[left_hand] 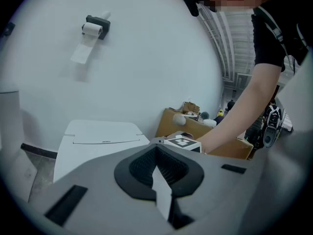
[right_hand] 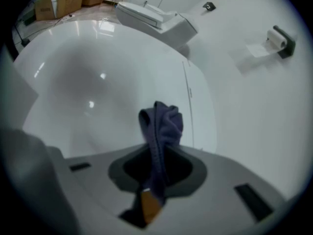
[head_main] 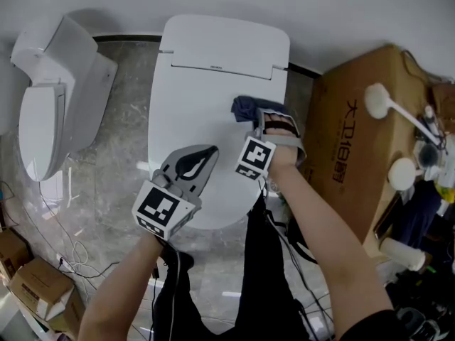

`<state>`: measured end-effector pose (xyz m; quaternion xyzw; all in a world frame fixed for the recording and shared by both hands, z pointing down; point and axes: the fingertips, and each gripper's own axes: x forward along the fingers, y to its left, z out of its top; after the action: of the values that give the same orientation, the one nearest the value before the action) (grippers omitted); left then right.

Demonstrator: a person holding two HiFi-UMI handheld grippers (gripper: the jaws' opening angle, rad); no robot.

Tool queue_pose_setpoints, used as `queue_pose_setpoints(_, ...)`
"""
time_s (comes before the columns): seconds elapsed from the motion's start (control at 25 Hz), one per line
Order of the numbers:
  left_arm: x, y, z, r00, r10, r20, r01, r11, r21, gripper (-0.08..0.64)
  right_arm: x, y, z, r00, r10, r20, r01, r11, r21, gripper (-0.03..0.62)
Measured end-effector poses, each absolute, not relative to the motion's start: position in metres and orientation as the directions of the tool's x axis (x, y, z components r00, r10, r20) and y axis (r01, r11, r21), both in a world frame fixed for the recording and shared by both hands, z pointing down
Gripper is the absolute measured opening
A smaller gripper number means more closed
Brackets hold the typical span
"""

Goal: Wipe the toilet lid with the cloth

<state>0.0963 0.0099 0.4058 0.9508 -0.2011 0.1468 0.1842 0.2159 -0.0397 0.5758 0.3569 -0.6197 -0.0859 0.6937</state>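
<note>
One cloth pinched in right hand-held gripper, over toilet lid; left hand-held gripper closed, empty

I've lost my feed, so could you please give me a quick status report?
Right gripper shut on cloth, at the toilet lid. Left gripper shut, empty, alongside. Nothing in the way.

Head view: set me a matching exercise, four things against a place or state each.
Things:
1 cloth
2 left gripper
3 box
4 second toilet

Places or states:
A shut, empty
B right of the lid
C clamped in the right gripper
D left of the lid

Pairs: 1-C, 2-A, 3-B, 4-D
</note>
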Motion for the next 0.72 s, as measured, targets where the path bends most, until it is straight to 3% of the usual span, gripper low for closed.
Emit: queue_pose_setpoints(0.72,0.094,0.059,0.421,0.918,-0.219,0.331,-0.314,-0.911,0.269,0.012,0.193,0.015,0.578,0.250,-0.584,0.772,-0.365,0.682,0.634,0.080)
